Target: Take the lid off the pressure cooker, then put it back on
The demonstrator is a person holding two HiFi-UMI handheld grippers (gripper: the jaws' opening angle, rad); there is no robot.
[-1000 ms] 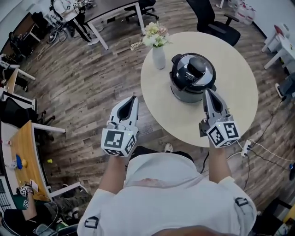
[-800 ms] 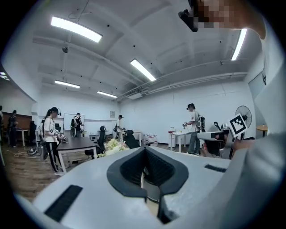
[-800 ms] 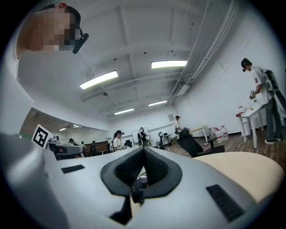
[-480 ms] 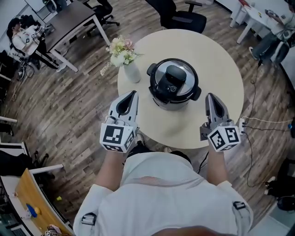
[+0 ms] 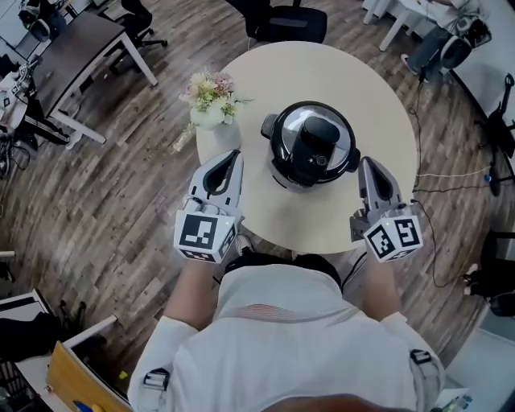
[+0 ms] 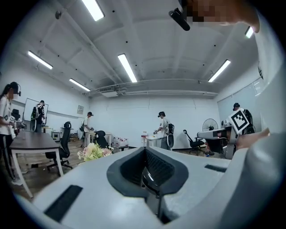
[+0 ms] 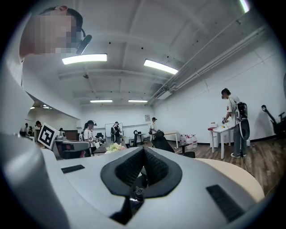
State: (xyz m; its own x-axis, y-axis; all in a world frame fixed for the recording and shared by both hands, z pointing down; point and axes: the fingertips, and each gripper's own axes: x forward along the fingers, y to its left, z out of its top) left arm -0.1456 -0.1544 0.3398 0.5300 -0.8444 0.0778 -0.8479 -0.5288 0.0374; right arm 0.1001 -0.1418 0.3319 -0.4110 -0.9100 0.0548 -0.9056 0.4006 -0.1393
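Shirt (image 5: 282, 338), white, at 6 o'clock of the head view, closest to the camera.

Left gripper (image 5: 232, 154) just past it at 8 o'clock, pointing level toward 12 over the near rim of the table (image 5: 322, 72). Jaws together in the left gripper view (image 6: 144, 148), nothing between the pads.

Right gripper (image 5: 368, 161) at 4 o'clock, also level and pointing toward 12. Jaws together in the right gripper view (image 7: 143, 150), nothing held.

Pressure cooker (image 5: 312, 154) upright between the two grippers, on the near half of the round beige table. Left gripper at its 9 o'clock, well apart. Right gripper at its 3 o'clock, just beside the side handle; contact not readable.

Lid (image 5: 314, 133) seated on the cooker, black handle block across the top.

Vase (image 5: 206, 135), white, at 10 o'clock of the cooker near the table rim, holding pale flowers (image 5: 211, 90); flowers also at 9 o'clock in the left gripper view (image 6: 93, 152).

Beyond the table: black chair (image 5: 278, 20) at 12 o'clock, dark desk (image 5: 80, 44) at 10 o'clock, cable (image 5: 434, 181) on the wood floor (image 5: 105, 201) at 3 o'clock.
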